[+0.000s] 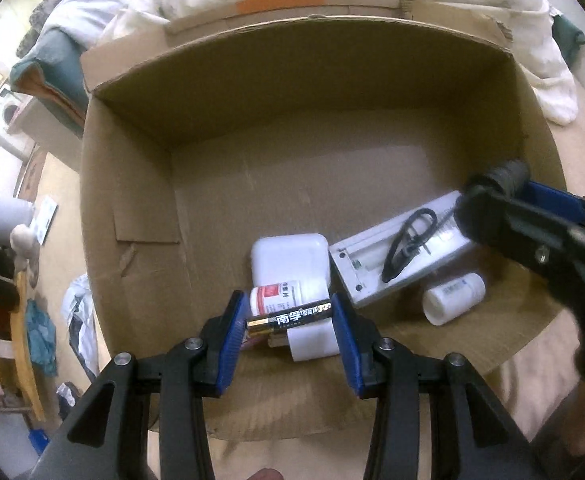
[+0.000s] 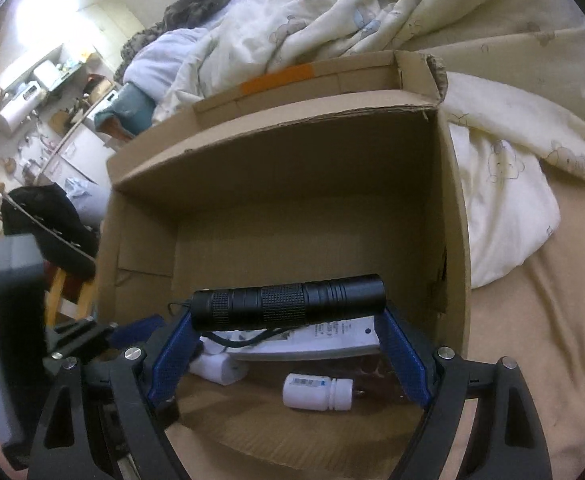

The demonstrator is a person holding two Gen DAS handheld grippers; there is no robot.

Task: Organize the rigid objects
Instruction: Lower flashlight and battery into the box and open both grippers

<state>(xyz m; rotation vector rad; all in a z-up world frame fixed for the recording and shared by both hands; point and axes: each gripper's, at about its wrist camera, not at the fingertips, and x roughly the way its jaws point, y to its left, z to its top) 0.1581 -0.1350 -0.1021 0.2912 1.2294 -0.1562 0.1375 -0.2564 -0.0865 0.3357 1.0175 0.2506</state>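
Hovering over an open cardboard box (image 1: 140, 208) set on a bed, two hand-held grippers are each seen carrying one item for sorting. A battery (image 1: 289, 316) is pinched end to end between the blue pads of the left gripper (image 1: 288, 320), held level above the near part of the box floor, apparently so it can be dropped beside what already lies there: a white case (image 1: 288, 254), a red-labelled bottle (image 1: 276, 296), a flat grey device (image 1: 396, 264) with a black cord on it, and a white bottle (image 1: 454, 298) on its side. A black flashlight (image 2: 288, 302) is clamped crosswise in the right gripper (image 2: 288, 320), inside the box's right side. Whether the flashlight is gripped or merely resting across the fingertips is hard to judge through the fisheye.
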